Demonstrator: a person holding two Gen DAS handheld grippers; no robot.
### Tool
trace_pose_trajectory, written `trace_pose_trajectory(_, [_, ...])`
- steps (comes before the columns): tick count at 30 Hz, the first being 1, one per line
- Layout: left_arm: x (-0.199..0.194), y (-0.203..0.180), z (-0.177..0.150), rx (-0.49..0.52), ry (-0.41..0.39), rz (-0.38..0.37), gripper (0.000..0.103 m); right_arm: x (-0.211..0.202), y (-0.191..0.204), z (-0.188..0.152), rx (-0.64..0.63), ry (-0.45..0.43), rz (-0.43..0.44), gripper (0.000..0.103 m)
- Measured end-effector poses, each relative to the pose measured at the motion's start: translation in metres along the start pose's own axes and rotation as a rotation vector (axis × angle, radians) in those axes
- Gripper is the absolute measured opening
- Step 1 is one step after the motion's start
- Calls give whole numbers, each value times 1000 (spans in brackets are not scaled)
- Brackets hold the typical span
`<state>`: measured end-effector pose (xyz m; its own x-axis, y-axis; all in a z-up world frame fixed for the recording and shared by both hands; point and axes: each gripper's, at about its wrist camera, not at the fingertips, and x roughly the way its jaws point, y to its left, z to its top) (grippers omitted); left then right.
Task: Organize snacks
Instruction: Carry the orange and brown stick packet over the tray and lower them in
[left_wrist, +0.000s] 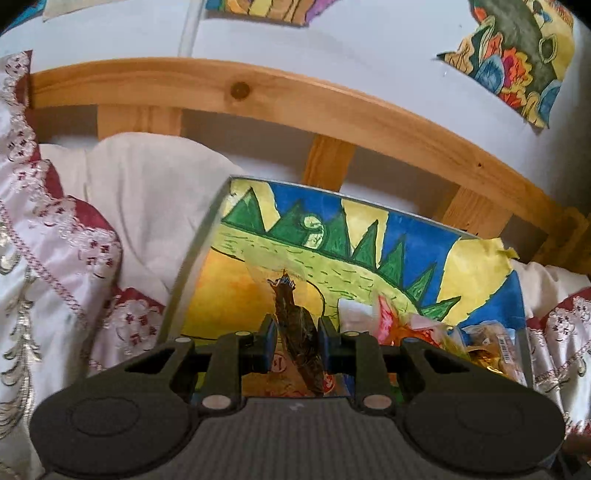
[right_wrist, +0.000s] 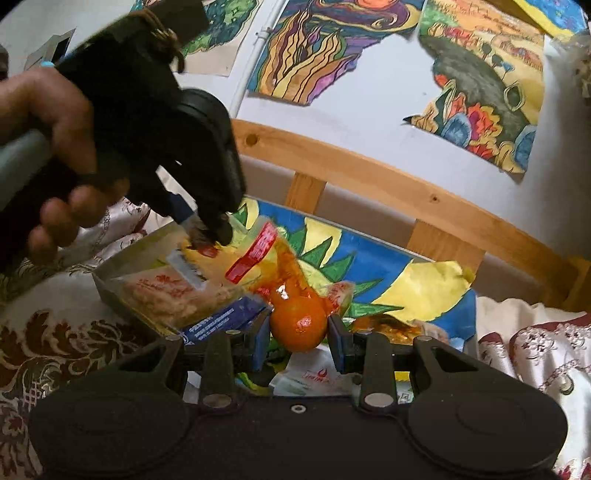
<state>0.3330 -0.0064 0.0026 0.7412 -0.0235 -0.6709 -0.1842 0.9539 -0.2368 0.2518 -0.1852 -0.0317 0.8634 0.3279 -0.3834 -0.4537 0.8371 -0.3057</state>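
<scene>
Through the left wrist cam: my left gripper (left_wrist: 297, 341) is pinching a dark brown wrapped snack (left_wrist: 295, 332) between its blue pads. The snack's long axis runs roughly along the fingers, twisted end pointing away from me and up, the lower end dropping behind the gripper body. It hangs over a box (left_wrist: 192, 266) lined with a dinosaur drawing (left_wrist: 332, 251). More packets (left_wrist: 480, 339) sit heaped in the box's right corner. This view doesn't show the right gripper.

Right wrist cam: my right gripper (right_wrist: 299, 334) has its pads closed on an orange sauce pouch (right_wrist: 297, 321), gripped at its round bulb. The pouch's neck points away and up-left, ending in a red tab (right_wrist: 255, 256). It sits above the same box. Only this view shows the left gripper from outside, with a hand (right_wrist: 55, 155) on its handle, tips low over a clear bag of crumbly snacks (right_wrist: 173, 295) at the box's left wall. A blue packet (right_wrist: 225, 319) lies just beside that bag.
</scene>
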Motion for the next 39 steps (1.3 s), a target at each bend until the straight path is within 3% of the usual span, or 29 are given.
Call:
trace_pose_trajectory(21, [18, -5, -14, 25, 8, 28, 28, 8, 2, -3, -12, 38, 1, 37])
trace_pose_trajectory(25, [17, -5, -16, 26, 5, 30, 40, 6, 1, -2, -11, 33, 0, 40])
trace_pose_trajectory(29, [14, -5, -17, 21, -7, 45, 67, 6, 2, -2, -10, 34, -4, 44])
trace_pose_trajectory(32, [11, -3, -16, 13, -18, 53, 78, 4, 1, 0, -8, 26, -10, 51])
trace_pose_trajectory(39, [0, 5, -14, -6, -56, 67, 97, 0, -1, 3, 3, -2, -19, 67])
